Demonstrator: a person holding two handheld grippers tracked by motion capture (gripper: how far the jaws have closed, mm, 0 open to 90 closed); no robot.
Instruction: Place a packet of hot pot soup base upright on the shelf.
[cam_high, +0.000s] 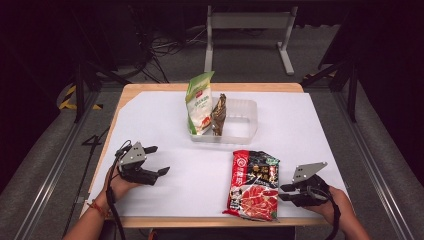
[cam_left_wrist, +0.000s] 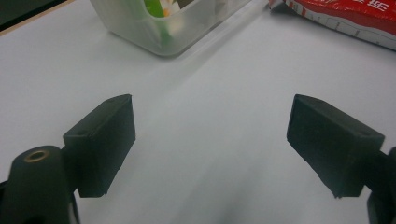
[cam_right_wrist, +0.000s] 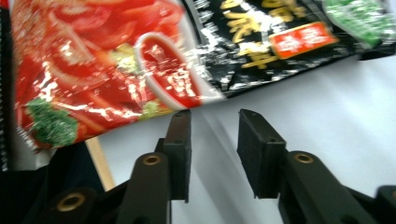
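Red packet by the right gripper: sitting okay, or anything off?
The red packet lies flat but its bottom edge overhangs the table's near edge, beside the right gripper. No spill or tear visible. The clear bin holds the other two packets upright.

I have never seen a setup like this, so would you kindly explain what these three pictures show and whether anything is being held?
There is no robot here: a person holds a two-jaw tool in each hand. The high view looks down on the table, which is covered with white paper. The left hand-held gripper and the right hand-held gripper each carry a camera looking along their black jaws, giving the other two pictures. A clear plastic bin holds a green-and-white pouch and a dark packet, both standing upright. A red hot pot seasoning packet lies flat near the right gripper. Both grippers are open and hold nothing; the right one's jaws point at the red packet's edge.
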